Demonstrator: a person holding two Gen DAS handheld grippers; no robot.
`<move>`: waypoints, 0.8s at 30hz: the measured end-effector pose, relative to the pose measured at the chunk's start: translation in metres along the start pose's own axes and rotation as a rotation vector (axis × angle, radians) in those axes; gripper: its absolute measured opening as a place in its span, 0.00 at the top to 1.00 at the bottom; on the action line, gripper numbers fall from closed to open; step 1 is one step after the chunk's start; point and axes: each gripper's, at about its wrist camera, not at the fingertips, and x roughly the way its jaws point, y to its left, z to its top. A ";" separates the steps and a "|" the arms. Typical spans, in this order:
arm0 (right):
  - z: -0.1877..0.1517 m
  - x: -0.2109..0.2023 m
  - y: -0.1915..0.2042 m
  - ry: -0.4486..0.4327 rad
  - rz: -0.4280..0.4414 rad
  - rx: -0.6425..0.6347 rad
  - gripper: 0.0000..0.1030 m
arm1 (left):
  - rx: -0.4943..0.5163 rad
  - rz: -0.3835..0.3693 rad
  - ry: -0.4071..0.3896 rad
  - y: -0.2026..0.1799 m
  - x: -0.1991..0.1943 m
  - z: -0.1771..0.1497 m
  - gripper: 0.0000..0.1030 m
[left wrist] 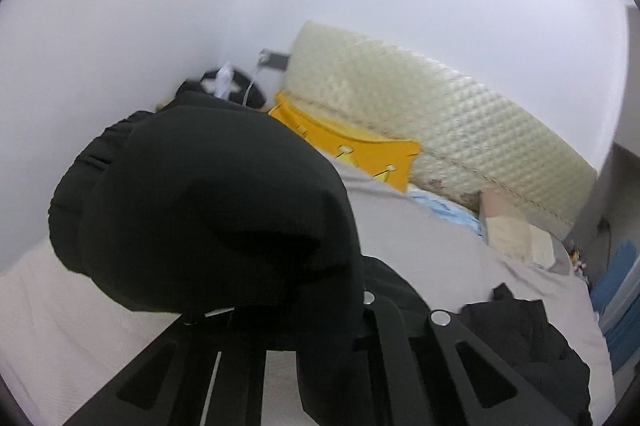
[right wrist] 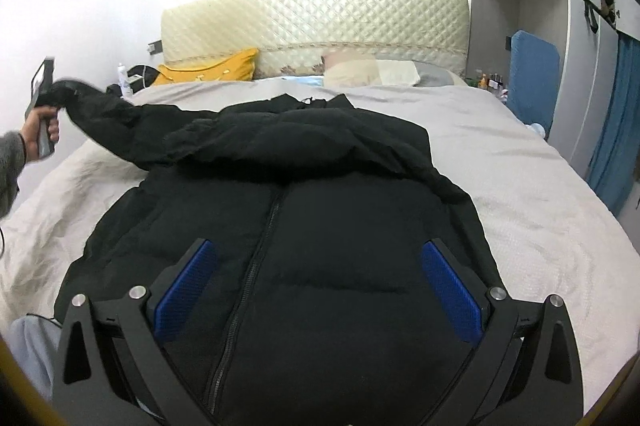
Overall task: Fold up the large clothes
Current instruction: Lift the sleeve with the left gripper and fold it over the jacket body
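One sleeve [right wrist: 100, 109] of the black jacket [right wrist: 320, 226], which lies zipped on the bed [right wrist: 520, 185], is pinched and lifted by the left claw [left wrist: 280, 322]. The right claw [right wrist: 316, 294] hovers spread above the chest. A neat fold likely means carrying the sleeve flat across the front.

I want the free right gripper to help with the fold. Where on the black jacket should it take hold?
Probably the right hem corner of the black jacket, near the bed's right side. The right gripper hovers open above the flat body; coming from the right, low, lets its jaws pinch that thin edge.
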 end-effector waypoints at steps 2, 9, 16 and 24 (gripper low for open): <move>-0.001 -0.004 -0.005 -0.012 0.012 -0.003 0.01 | 0.016 -0.022 -0.019 -0.023 -0.020 0.009 0.92; 0.000 -0.018 -0.030 -0.047 -0.002 0.003 0.00 | 0.056 -0.125 -0.101 -0.109 -0.086 0.030 0.92; 0.002 -0.024 -0.061 -0.062 0.001 0.070 0.00 | 0.153 -0.170 -0.108 -0.209 -0.122 0.031 0.92; 0.004 -0.032 -0.084 -0.083 0.014 0.099 0.00 | 0.250 -0.215 -0.088 -0.323 -0.131 0.005 0.92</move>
